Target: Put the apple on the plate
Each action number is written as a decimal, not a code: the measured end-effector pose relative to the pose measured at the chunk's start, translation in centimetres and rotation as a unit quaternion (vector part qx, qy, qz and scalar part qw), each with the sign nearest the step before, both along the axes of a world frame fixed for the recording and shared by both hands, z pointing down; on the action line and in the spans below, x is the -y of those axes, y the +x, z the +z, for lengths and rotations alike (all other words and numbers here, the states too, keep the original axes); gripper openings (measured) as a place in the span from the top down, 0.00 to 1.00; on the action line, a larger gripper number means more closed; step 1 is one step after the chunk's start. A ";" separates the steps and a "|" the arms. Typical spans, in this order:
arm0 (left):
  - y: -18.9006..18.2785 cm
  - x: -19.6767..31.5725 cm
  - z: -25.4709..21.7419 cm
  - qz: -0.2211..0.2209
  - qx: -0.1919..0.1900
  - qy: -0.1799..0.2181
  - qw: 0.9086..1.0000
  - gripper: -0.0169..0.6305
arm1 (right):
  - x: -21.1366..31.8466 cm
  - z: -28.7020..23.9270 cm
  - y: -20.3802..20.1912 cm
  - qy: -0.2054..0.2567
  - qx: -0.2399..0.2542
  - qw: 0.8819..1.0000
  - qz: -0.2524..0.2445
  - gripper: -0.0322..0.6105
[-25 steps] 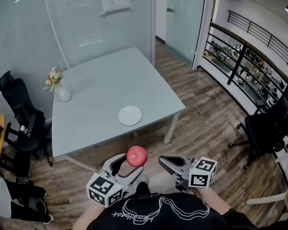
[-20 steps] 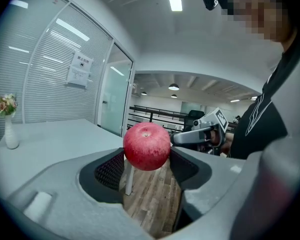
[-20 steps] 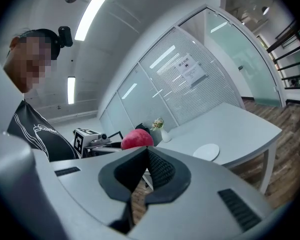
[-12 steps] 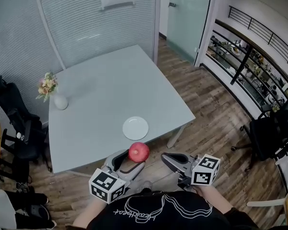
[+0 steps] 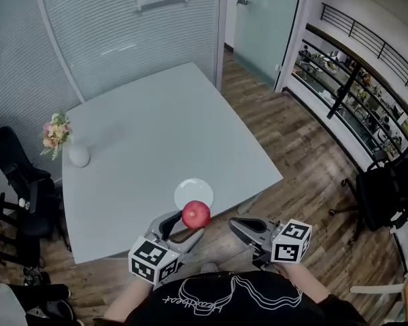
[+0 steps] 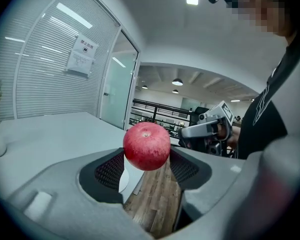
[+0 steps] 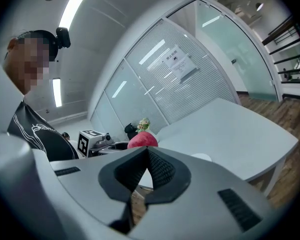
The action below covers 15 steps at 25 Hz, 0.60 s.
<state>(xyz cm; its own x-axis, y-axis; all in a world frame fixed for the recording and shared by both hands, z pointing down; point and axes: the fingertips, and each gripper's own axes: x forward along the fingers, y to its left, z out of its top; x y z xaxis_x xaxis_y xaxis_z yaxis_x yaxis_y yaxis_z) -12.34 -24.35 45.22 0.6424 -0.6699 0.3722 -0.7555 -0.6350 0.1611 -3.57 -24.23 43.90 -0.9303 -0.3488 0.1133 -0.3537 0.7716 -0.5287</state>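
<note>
A red apple (image 5: 196,214) is clamped between the jaws of my left gripper (image 5: 183,226), held in the air just short of the table's near edge. In the left gripper view the apple (image 6: 147,146) sits between the two black pads. The white plate (image 5: 193,193) lies on the pale grey table (image 5: 143,141) near its front edge, partly hidden behind the apple. My right gripper (image 5: 239,230) hangs to the right over the wooden floor, jaws together with nothing between them. The right gripper view shows the apple (image 7: 142,140) and a sliver of the plate (image 7: 202,157).
A white vase of flowers (image 5: 66,145) stands at the table's left edge. Black office chairs stand at the left (image 5: 20,182) and the right (image 5: 387,189). Glass partition walls close the back, and a railing (image 5: 353,80) runs along the right.
The table and plate have drawn closer and lower in the head view as the person walks forward. The apple, held in the left gripper, now overlaps the plate's near rim.
</note>
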 end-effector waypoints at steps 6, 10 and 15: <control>-0.7 3.3 2.0 -0.005 0.012 -0.017 1.000 0.52 | 2.7 1.5 0.6 -0.015 -0.007 1.000 0.016 0.94; -0.9 5.2 3.2 -0.008 0.026 -0.017 0.999 0.52 | 4.5 2.8 1.1 -0.026 -0.018 0.999 0.030 0.94; -1.3 7.4 4.3 -0.012 0.036 -0.015 0.999 0.52 | 6.2 3.6 1.8 -0.039 -0.021 0.998 0.044 0.94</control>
